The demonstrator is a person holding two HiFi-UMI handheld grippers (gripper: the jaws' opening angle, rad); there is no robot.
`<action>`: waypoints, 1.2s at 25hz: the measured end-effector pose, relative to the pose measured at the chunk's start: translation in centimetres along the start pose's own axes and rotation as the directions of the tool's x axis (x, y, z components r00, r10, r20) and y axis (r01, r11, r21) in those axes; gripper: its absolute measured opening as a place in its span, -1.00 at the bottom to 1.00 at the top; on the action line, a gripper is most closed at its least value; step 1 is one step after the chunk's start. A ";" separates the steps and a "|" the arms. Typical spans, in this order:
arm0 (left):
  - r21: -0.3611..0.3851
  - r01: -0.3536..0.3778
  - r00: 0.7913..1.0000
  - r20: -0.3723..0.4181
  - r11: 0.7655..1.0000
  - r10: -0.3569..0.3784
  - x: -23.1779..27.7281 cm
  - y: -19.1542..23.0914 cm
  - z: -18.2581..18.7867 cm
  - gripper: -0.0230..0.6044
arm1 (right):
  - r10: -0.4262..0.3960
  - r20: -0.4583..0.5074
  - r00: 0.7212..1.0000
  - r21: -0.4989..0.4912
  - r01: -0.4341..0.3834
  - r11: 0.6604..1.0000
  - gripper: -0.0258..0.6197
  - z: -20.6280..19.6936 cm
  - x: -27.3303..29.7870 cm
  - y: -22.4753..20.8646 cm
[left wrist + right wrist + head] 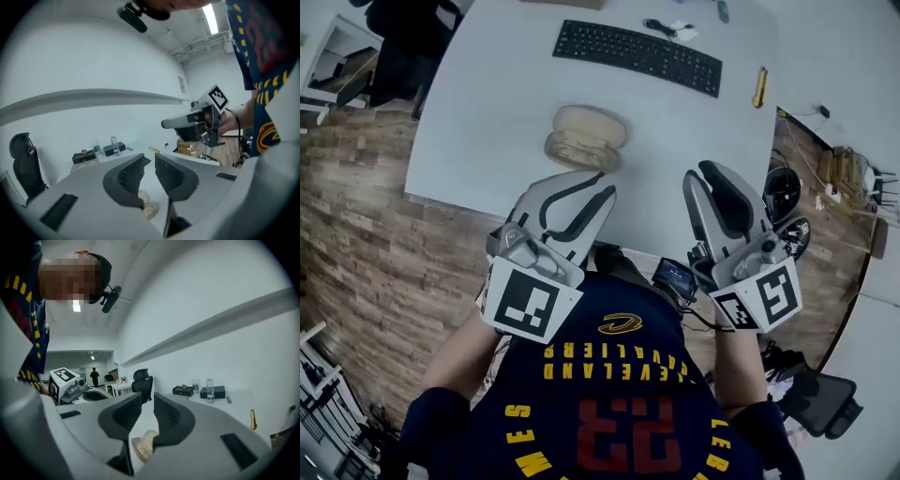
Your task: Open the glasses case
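A cream glasses case (586, 139) lies on the white table (487, 122), its lid lifted so two shell halves show. It peeks out below the jaws in the left gripper view (146, 206) and in the right gripper view (143, 444). Both grippers hang in the air close to the person's chest, well short of the case. My left gripper (581, 185) stands slightly open with nothing between its ribbed pads (131, 174). My right gripper (710, 175) likewise shows a narrow empty gap (147, 398).
A black keyboard (637, 52) lies at the table's far side, a yellow utility knife (759, 86) to its right. Water bottles (209, 389) and dark boxes (183, 390) stand by the wall. An office chair (143, 383) and floor clutter (787, 202) flank the table.
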State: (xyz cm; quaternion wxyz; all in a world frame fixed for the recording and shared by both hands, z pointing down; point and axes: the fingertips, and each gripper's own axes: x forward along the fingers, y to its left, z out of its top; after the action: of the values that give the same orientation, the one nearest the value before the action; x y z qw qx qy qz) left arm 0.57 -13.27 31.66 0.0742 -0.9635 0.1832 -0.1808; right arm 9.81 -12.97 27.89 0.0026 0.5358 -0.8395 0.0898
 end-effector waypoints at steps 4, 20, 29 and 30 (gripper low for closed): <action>-0.132 0.040 0.999 0.030 0.990 -0.037 -1.7 -0.7 1.2 -0.68 | -0.004 0.032 0.999 -0.057 0.006 0.998 -0.71 1.9 -2.8 1.4; -0.307 0.093 0.989 0.135 0.947 -0.053 -2.4 -3.1 4.5 -0.68 | 0.021 0.035 0.999 -0.148 -0.016 0.989 -0.76 3.6 -6.1 5.1; -0.313 0.093 0.990 0.134 0.945 -0.053 -2.4 -3.4 4.3 -0.68 | 0.027 0.009 1.000 -0.170 -0.025 0.985 -0.76 3.5 -7.1 4.3; -0.314 0.095 0.989 0.134 0.945 -0.055 -2.3 -3.5 4.3 -0.69 | 0.027 0.007 1.000 -0.172 -0.025 0.985 -0.76 3.5 -7.2 4.2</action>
State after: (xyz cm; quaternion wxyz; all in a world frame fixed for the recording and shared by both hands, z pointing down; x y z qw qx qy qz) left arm 1.35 -8.87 27.68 -0.0787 -0.9783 0.1683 -0.0916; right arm 9.41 -5.31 23.13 0.0437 0.5229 -0.8511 0.0145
